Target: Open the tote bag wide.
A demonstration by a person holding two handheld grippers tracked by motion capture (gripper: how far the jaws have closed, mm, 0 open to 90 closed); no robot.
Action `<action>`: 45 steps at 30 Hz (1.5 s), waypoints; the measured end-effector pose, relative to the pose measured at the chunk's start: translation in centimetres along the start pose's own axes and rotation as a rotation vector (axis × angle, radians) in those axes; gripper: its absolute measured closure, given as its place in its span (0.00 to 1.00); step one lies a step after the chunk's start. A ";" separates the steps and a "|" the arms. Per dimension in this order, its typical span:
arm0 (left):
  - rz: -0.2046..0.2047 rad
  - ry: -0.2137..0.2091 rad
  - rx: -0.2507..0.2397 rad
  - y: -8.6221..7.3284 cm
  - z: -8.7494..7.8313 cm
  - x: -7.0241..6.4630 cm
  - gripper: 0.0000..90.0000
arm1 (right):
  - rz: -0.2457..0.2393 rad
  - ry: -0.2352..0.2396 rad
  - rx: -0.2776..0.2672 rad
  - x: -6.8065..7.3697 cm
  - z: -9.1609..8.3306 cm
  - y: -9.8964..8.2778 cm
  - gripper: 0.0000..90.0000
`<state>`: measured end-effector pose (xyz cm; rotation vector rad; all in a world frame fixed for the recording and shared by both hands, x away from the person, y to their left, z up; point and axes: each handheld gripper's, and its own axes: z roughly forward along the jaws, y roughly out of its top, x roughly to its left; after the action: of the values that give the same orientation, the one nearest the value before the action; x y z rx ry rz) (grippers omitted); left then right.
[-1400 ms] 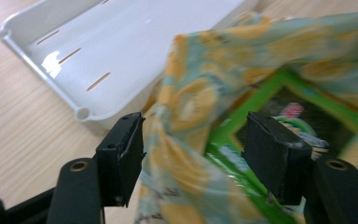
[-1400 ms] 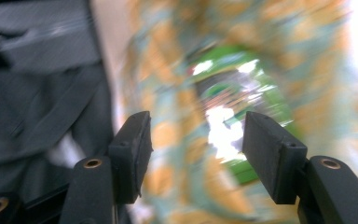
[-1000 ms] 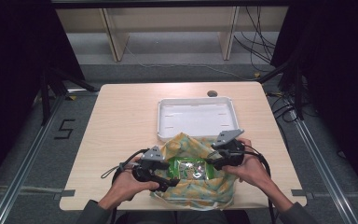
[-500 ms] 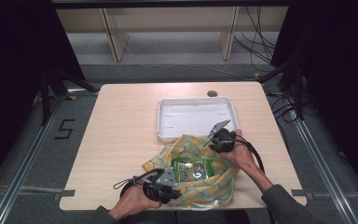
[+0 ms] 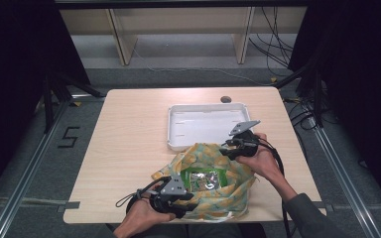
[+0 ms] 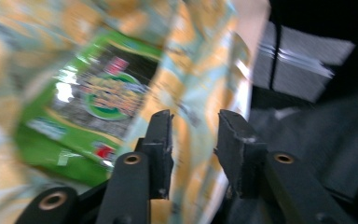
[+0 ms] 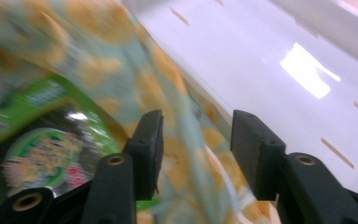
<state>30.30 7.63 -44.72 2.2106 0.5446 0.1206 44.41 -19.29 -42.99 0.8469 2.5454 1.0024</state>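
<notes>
Left claw [image 6: 193,135] and right claw [image 7: 196,140] just reopened, part-open, cloth [image 5: 213,198] edge between jaws

Grey floor [image 5: 39,163], wood shelf legs [image 5: 119,37].

Digit "5" marked in black on the grey floor [image 5: 69,137], left of the table [image 5: 129,148], readable in the high view. Printing on the green packet [image 5: 204,179] inside the patterned cloth [image 5: 228,198]: round green logo, red marks, white lettering, all too blurred to read in either gripper view. No other legible text.
</notes>
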 end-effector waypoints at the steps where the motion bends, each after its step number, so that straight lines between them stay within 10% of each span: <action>1: -0.004 0.031 -0.012 0.0 -0.1 0.1 0.74 | 0.032 0.006 -0.009 0.5 -0.6 0.2 0.59; 5: -0.070 0.061 -0.052 0.0 -0.1 0.5 0.84 | -0.003 0.089 -0.063 1.7 -1.6 0.7 0.57; 9: -0.026 0.105 -0.008 0.1 0.6 0.4 0.96 | -0.058 0.176 0.000 3.4 -1.1 1.1 0.55; 22: -0.049 0.108 0.118 -1.2 3.4 1.0 0.99 | -0.118 0.237 0.174 4.8 4.2 0.5 0.53; 45: -0.055 0.100 0.170 -1.5 5.0 1.0 1.00 | -0.002 0.327 0.299 4.6 5.9 -0.7 0.45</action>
<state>32.01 5.33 -49.22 2.3620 0.6921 0.1614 43.14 -13.79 -47.85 0.8096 3.0295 0.8272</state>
